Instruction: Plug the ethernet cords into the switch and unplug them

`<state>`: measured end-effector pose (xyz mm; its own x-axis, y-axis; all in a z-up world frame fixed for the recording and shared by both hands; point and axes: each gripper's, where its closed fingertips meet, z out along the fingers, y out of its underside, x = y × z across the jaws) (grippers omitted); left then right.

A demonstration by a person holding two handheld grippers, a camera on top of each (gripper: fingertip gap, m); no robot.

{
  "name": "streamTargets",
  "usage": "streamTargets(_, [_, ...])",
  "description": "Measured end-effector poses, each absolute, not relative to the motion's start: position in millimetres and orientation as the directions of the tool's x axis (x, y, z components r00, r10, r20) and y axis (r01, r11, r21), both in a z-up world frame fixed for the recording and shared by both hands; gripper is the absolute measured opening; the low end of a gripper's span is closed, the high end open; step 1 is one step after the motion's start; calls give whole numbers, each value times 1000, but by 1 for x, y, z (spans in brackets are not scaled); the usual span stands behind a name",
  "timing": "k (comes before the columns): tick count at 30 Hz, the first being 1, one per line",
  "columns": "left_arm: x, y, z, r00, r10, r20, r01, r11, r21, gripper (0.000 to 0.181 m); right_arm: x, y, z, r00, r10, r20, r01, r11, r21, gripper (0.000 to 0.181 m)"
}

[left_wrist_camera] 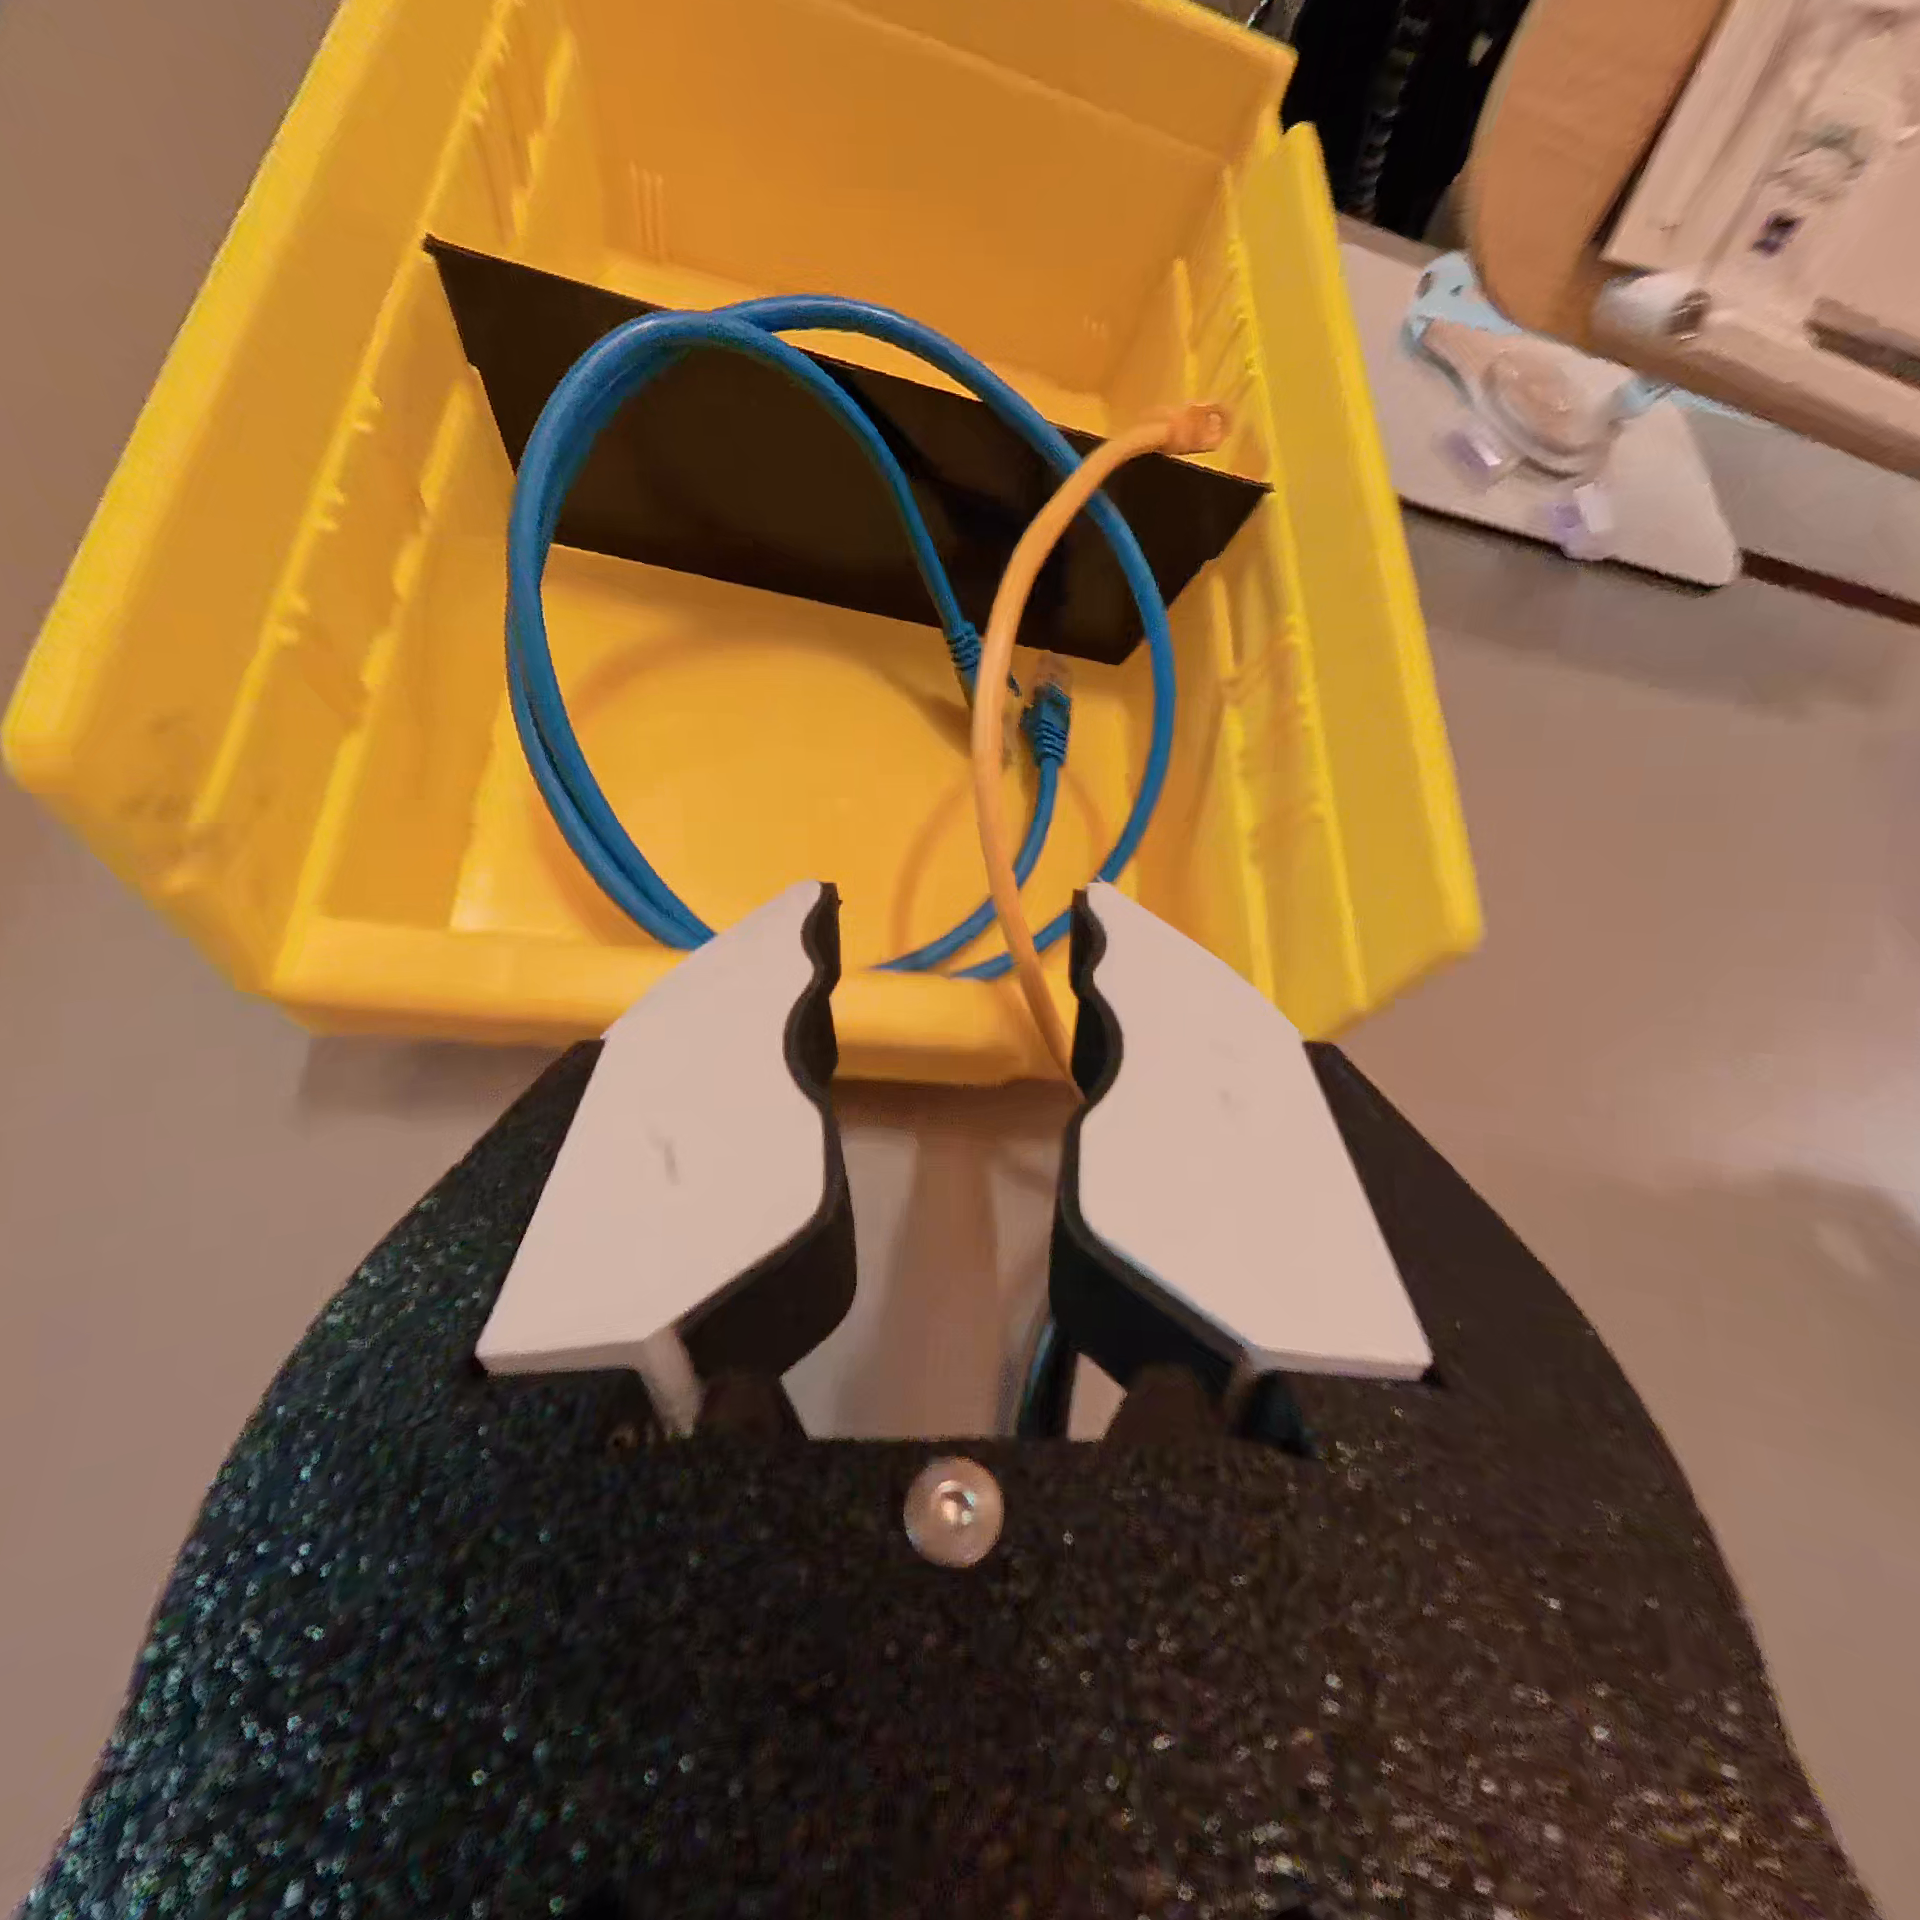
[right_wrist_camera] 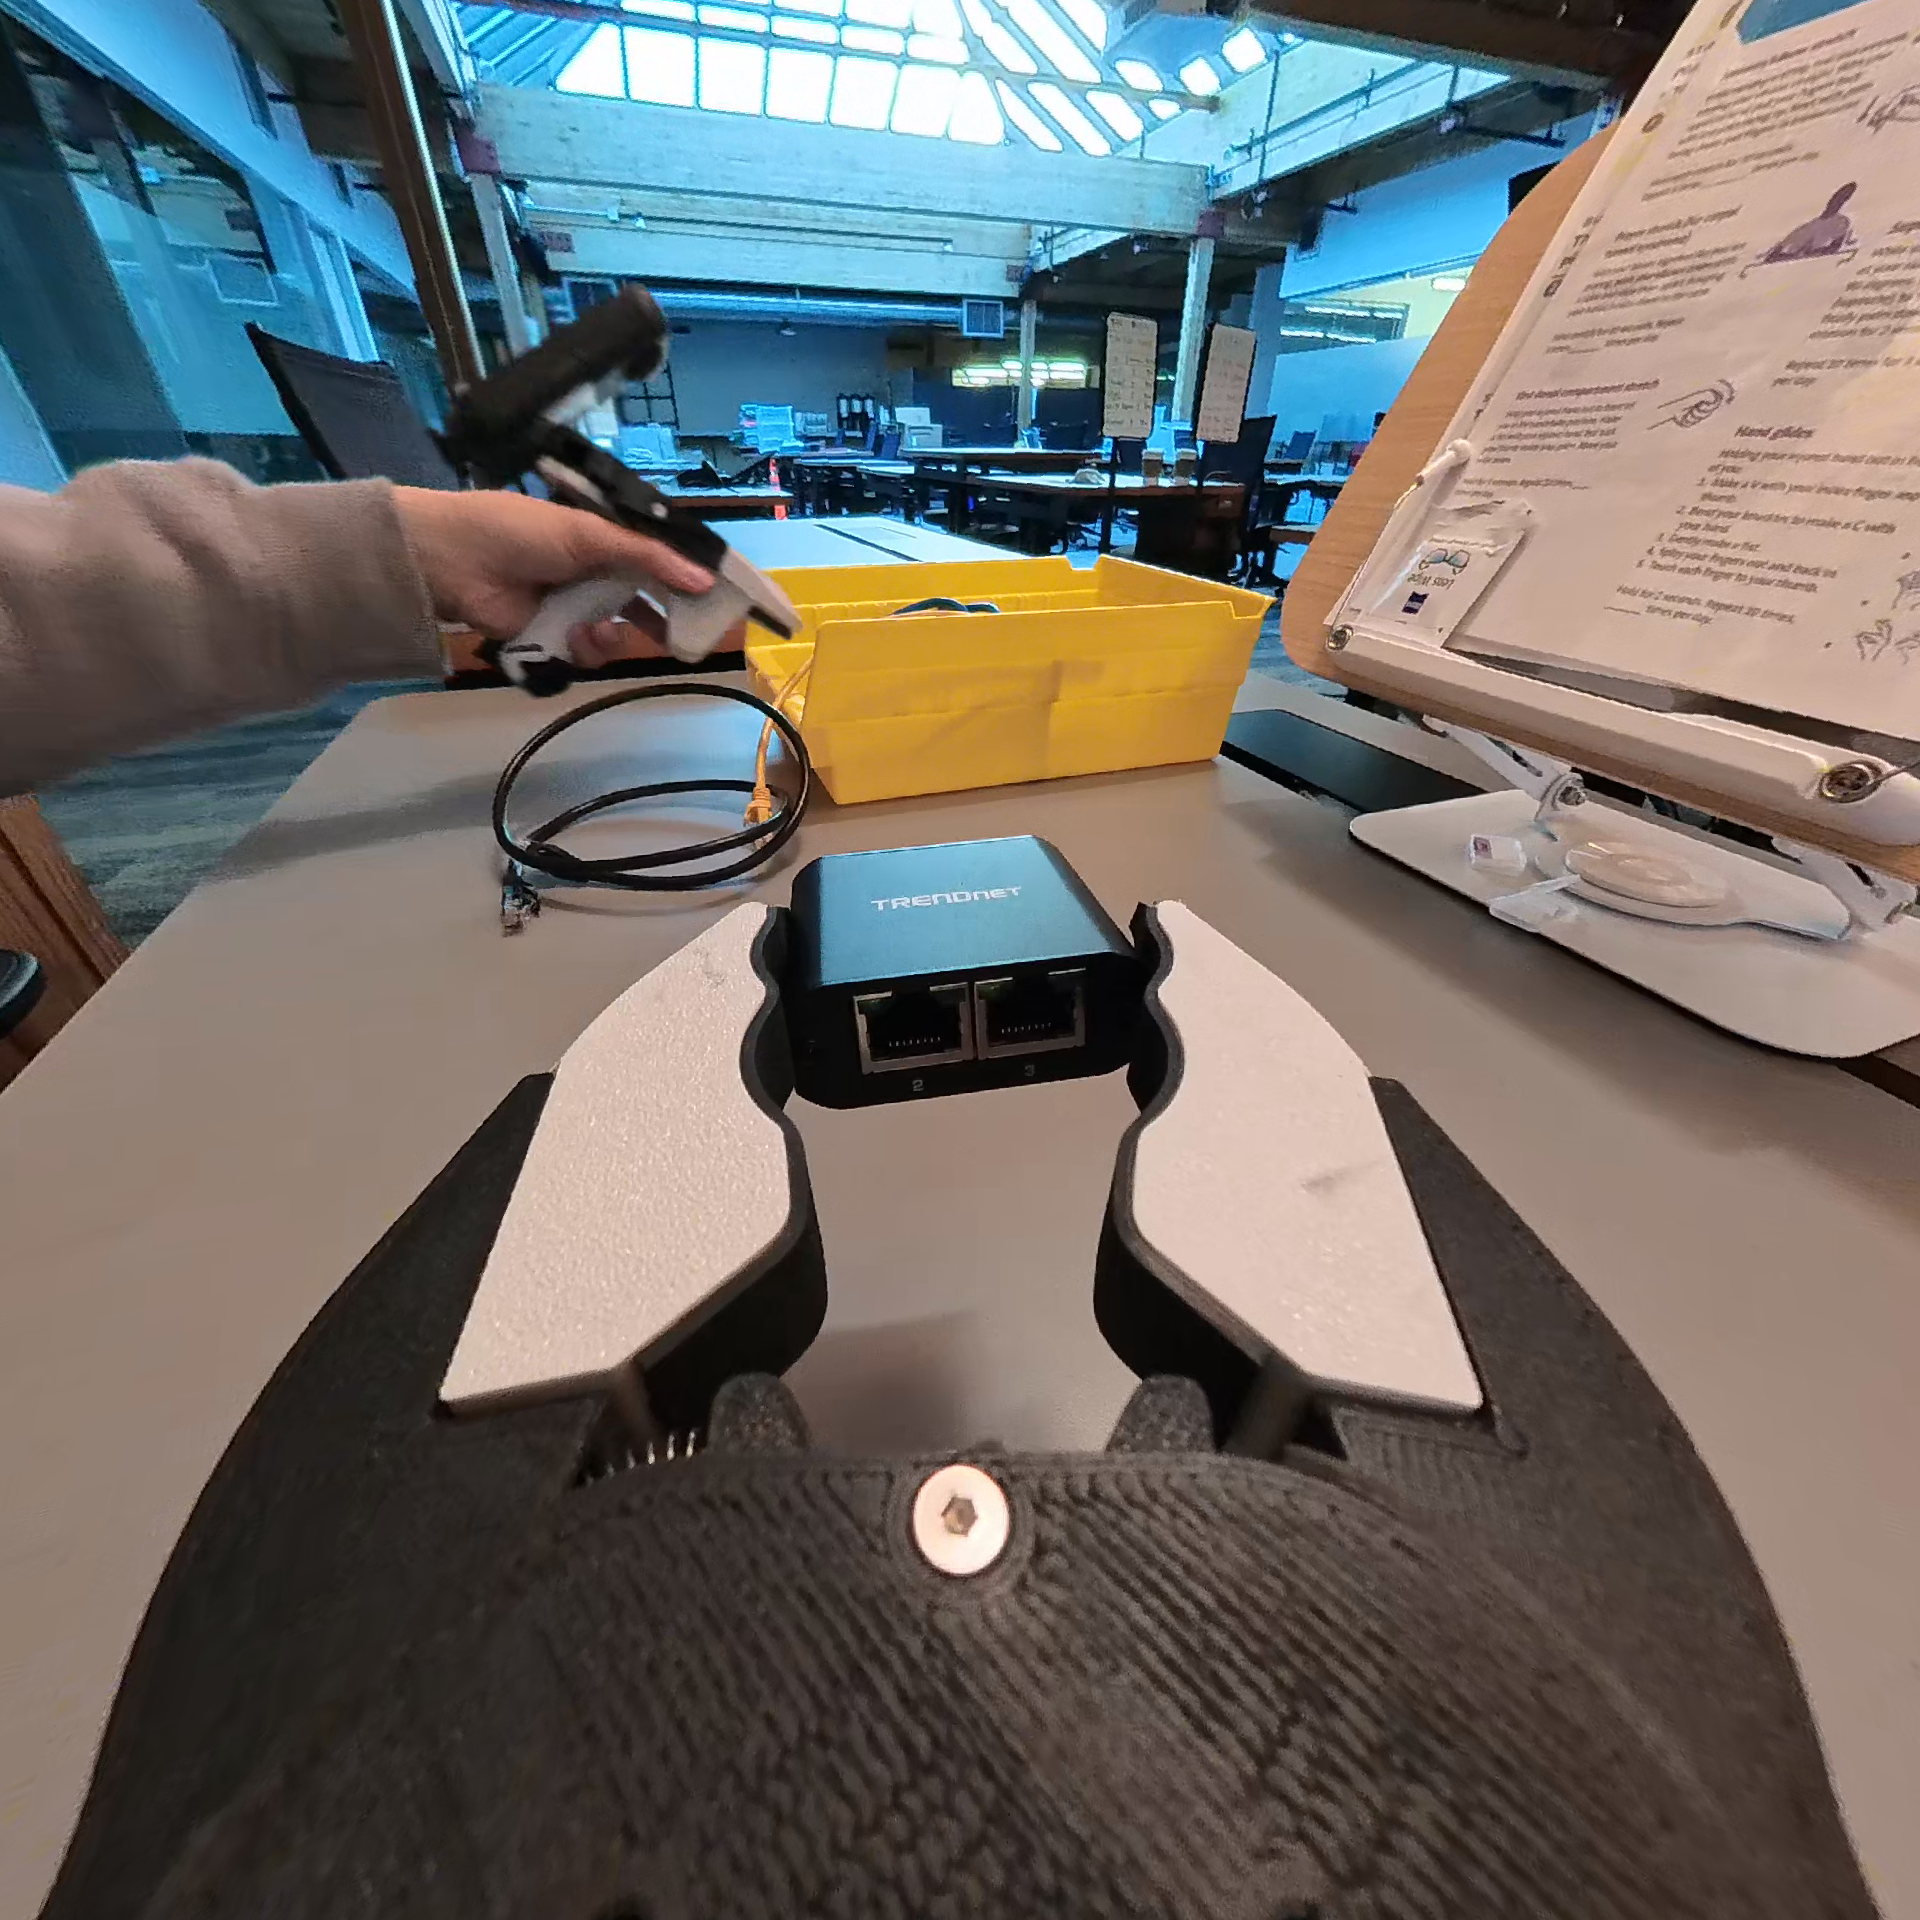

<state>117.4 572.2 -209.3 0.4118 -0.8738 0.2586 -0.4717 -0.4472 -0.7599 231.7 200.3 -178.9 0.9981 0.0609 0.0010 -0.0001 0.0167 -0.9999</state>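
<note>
The black switch [right_wrist_camera: 935,914] lies on the grey table with two empty ports facing me. My right gripper [right_wrist_camera: 961,920] holds it by its two sides. The yellow bin [left_wrist_camera: 260,623] holds a coiled blue cord [left_wrist_camera: 540,644] and a yellow cord [left_wrist_camera: 997,727], whose length runs over the bin's front rim close by my right finger. My left gripper [left_wrist_camera: 956,914] is open and empty, just above the bin's front rim. It also shows in the right wrist view [right_wrist_camera: 769,613], at the bin's [right_wrist_camera: 1039,717] left end. A black cord [right_wrist_camera: 644,790] lies coiled on the table.
A black divider [left_wrist_camera: 727,488] crosses the bin. The yellow cord's plug [right_wrist_camera: 762,800] hangs outside the bin by the black coil. A document stand [right_wrist_camera: 1621,727] with a white base stands to the right of the switch. The table edge is at the left. Tip to tip, the grippers are about 40 cm apart.
</note>
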Motion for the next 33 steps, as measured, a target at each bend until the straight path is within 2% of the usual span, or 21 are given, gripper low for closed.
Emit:
streamTargets(3, [136,569,-222,375,-887,271,-547,-447,-707,40,233,199,-178,998,59,-6,-8,29,-1000,63])
streamTargets(4, [140,568,-226,363,-896,254,-574,-430,-697,35,233,199,-177,998,59,-9,-11,33,-999,63])
streamTargets(5, [142,569,-228,355,-910,214,-597,-396,-697,8,233,198,-177,998,59,-11,-14,35,-999,63])
streamTargets(6, [143,572,-226,356,-918,174,-604,-368,-707,6,233,198,-177,998,60,-13,-15,36,-999,63])
streamTargets(9, [145,579,-187,366,-925,102,-541,-301,-786,4,233,198,-177,998,63,-14,-17,37,-999,63])
streamTargets(13, [145,595,-103,363,-925,-116,-403,-44,-914,4,232,200,-178,997,71,-12,-14,23,-1000,64])
streamTargets(16, [141,597,-58,357,-895,-268,-352,137,-926,4,231,200,-179,997,73,-8,-9,19,-1000,64])
streamTargets(18, [143,595,-56,285,-901,-326,-379,207,-902,4,231,200,-179,997,74,-7,-8,15,-1000,63])
streamTargets(20, [146,604,-69,248,-913,-322,-412,202,-889,4,231,201,-179,997,73,-4,-5,14,-1000,63])
streamTargets(22, [154,605,-87,122,-941,-316,-395,246,-885,4,230,201,-179,997,74,-2,-3,14,-1000,63])
streamTargets(24, [156,613,-104,42,-922,-386,-400,338,-852,6,230,200,-179,997,74,0,-1,16,-1000,63])
streamTargets(29, [158,636,-135,76,-875,-478,-500,381,-778,10,231,200,-179,997,72,-2,-4,19,-1000,64])
streamTargets(33, [145,647,-138,193,-829,-525,-549,352,-758,52,231,199,-178,998,69,-4,-6,25,-1000,63])
